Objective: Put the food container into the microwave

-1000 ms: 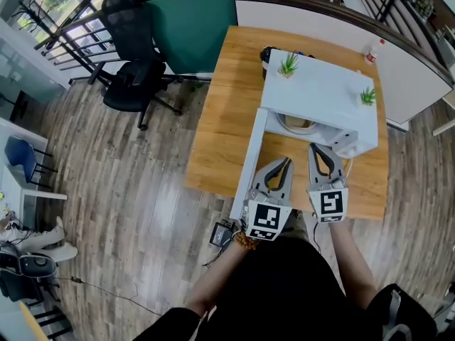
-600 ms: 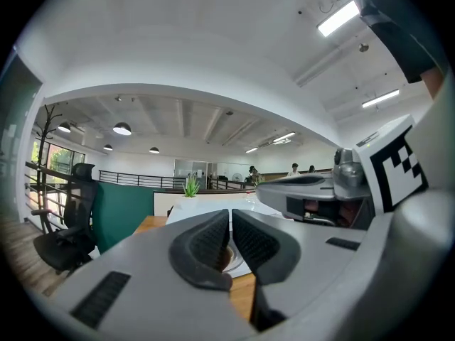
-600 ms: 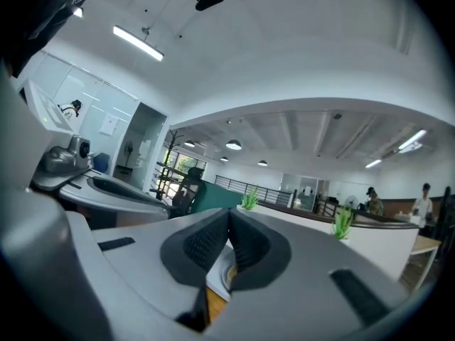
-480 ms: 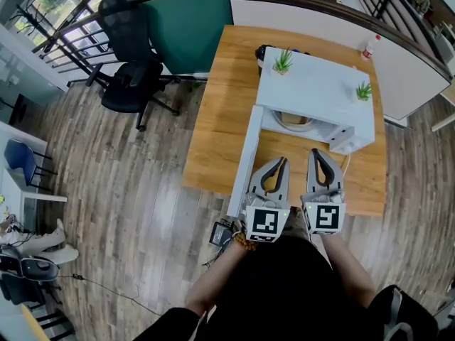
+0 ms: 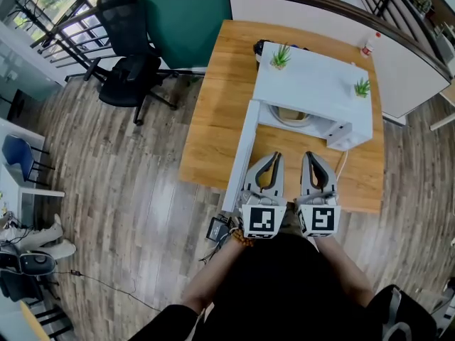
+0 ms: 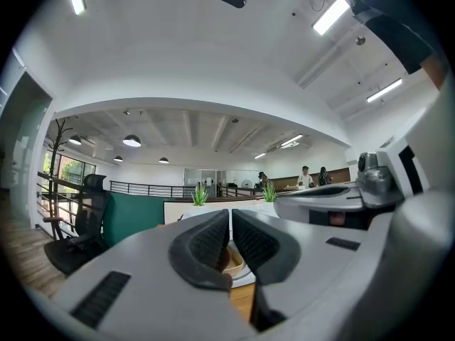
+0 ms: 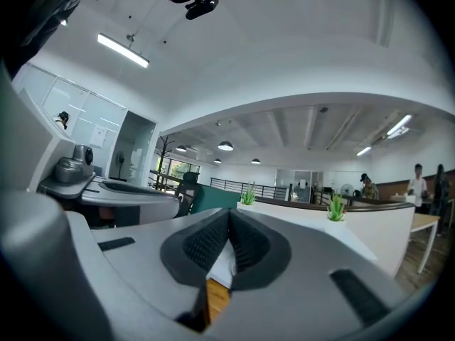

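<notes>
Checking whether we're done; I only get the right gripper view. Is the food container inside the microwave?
Observer: Yes. The head view shows a round tan food container inside the white microwave.
Operator: Is the door closed?
Observer: No, the door stands wide open, swung to the person's left.
Operator: Is the left claw holding anything?
Observer: No. In its own view the left claw is shut, with nothing between its jaws.

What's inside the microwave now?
With the door open, the microwave shows a round tan-and-white food container at the front of the cavity. Only its front part shows; the microwave's top covers the rest of the container and the cavity behind it.
</notes>
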Tool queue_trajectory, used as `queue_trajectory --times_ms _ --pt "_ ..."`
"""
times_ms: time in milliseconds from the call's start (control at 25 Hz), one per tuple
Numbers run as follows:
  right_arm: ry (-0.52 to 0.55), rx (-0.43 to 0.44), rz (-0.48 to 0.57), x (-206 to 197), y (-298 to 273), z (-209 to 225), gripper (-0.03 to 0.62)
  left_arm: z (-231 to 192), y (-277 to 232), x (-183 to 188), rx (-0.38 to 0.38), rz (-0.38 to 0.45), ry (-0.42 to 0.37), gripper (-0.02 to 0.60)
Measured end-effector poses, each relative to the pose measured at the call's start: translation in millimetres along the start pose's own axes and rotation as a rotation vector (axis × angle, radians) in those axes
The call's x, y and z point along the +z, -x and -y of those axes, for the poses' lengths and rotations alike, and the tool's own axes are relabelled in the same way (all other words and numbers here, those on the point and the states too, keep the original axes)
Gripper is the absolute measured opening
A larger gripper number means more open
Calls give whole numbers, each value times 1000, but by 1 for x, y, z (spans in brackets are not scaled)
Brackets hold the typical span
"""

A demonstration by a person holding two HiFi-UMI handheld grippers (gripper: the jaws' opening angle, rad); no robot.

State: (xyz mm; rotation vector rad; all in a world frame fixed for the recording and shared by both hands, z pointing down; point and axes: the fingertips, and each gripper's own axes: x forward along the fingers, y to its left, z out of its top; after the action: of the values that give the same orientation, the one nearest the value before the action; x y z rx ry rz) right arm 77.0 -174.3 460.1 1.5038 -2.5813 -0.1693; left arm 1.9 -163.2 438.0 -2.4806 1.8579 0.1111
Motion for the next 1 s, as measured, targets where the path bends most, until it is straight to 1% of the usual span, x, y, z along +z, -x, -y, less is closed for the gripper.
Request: queue_trajectory --times_ms 120,280,440,560,680,1000 --pt "4 21 2 0 1 -3 5 1 0 3 3 7 -10 31" --pt "21 40 6 -2 3 -7 5 6 3 7 -6 43 4 31" --pt "23 50 17 -3 2 -6 5 9 1 8 -12 44 -15 31" --pt "25 51 5 -5 3 -5 3 9 1 7 -3 44 -13 31" --pt "34 39 26 2 3 -3 3 10 -1 6 -6 44 -10 31" --pt "38 31 20 -1 6 3 3 17 -8 5 -29 34 -14 31"
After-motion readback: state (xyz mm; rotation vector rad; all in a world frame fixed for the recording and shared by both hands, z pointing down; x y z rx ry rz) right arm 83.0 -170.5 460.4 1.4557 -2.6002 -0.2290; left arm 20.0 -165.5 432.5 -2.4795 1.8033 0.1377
